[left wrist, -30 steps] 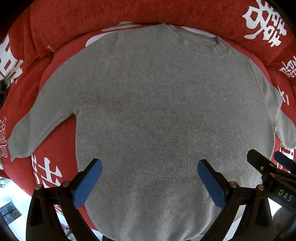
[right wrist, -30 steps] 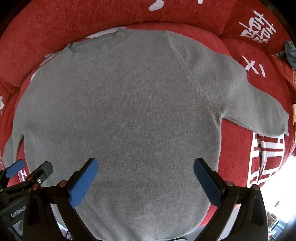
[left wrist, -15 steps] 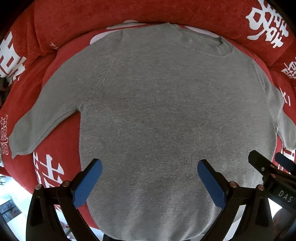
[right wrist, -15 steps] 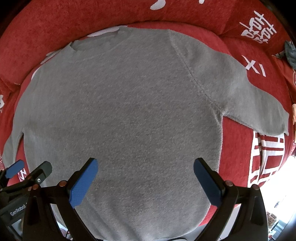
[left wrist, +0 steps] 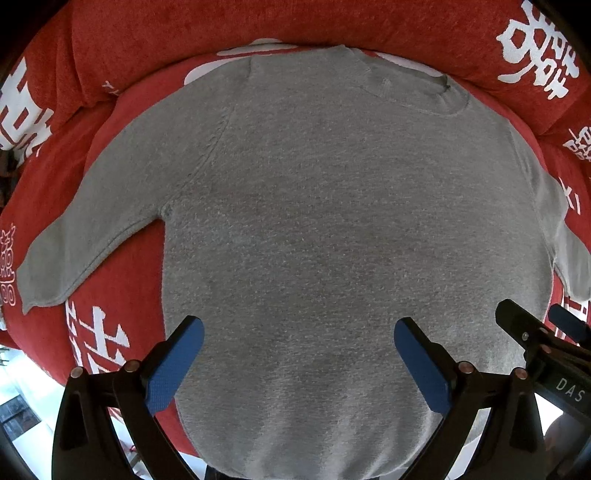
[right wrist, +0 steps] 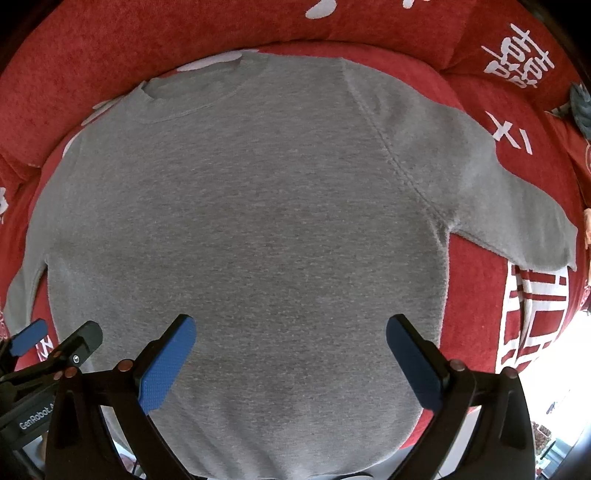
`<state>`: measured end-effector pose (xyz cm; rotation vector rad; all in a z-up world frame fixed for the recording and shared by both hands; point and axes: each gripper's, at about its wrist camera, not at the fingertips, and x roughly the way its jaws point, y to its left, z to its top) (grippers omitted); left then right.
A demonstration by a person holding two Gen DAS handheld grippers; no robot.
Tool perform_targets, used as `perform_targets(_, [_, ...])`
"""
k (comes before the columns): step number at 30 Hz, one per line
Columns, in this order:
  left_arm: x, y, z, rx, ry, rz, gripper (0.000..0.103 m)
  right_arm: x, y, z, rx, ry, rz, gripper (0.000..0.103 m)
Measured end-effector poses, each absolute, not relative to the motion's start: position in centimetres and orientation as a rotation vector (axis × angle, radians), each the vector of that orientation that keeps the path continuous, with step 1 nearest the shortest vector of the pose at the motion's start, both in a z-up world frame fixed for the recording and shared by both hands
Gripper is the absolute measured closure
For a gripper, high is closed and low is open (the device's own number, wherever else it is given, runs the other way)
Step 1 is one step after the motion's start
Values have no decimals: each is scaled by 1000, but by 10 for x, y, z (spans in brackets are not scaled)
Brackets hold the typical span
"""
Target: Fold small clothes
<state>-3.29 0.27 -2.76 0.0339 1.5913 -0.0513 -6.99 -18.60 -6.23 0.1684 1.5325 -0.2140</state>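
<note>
Flat, the grey sweater spreads beneath both grippers' wide-apart jaws.

Sweater plain heather grey across frame centre; red cover beneath, printed with white characters at upper right and lower left; gripper fingers black with blue pads, bottom of frame

Sweater: lay flat on the sofa seat, collar far, hem near.
Sleeves: spread left and right.
Backrest: beyond the collar.
</note>
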Motion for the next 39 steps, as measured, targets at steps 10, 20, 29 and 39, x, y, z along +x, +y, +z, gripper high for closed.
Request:
perform_targets(10, [-35,8,-30,26,1598,-42,0,-64,-176,-64,165,1538,-215,0])
perform_targets(20, [-35,10,-32,29,1597,-41,0,-63,-171,-67,157,1543,-215,0])
perform_targets(29, [-33,17,-35,15,1605,-52,0,-58,-157,-66,141,1546,-212,0])
perform_targets(39, [-34,48,-31,-106,1570,-114,0,-53,-146,-60,230,1509,-152,0])
